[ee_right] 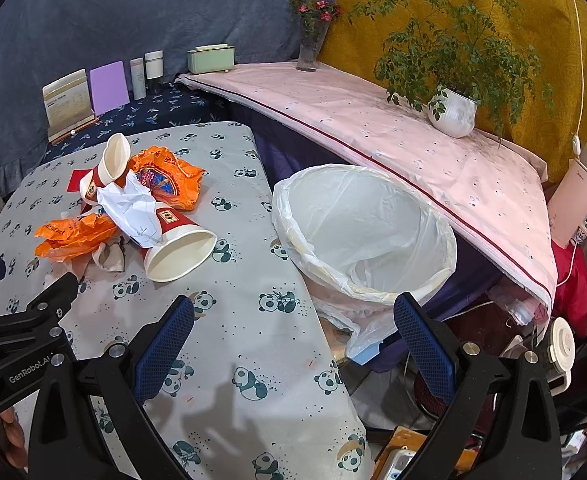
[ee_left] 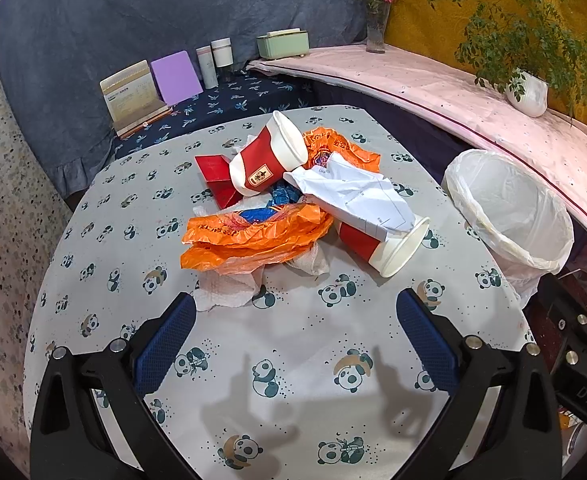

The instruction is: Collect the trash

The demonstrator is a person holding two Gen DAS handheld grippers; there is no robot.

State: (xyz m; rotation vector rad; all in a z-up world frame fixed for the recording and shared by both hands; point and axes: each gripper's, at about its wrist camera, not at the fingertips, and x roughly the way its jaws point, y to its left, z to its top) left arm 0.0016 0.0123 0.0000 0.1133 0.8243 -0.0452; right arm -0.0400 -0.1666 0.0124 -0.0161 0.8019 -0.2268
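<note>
Grey panda-print cloth is spread over the table (ee_left: 293, 344), filling the lower half of both views. At the table's right edge, a white-lined bin (ee_right: 367, 236) is seen, mouth tilted toward the camera, holding only its liner. The trash is heaped at the centre of the left wrist view: orange plastic bags (ee_left: 253, 236) are crumpled under a creased white paper (ee_left: 357, 196), and two red-and-white paper cups are lying on their sides, one (ee_left: 271, 156) at the top of the heap, the other (ee_left: 381, 246) at its lower right. A white tissue (ee_left: 229, 292) is tucked at the heap's near edge. The left gripper (ee_left: 295, 340) is held wide apart over bare cloth, nothing gripped. The right gripper (ee_right: 293, 340) is likewise spread wide, unloaded, between table edge and bin.
</note>
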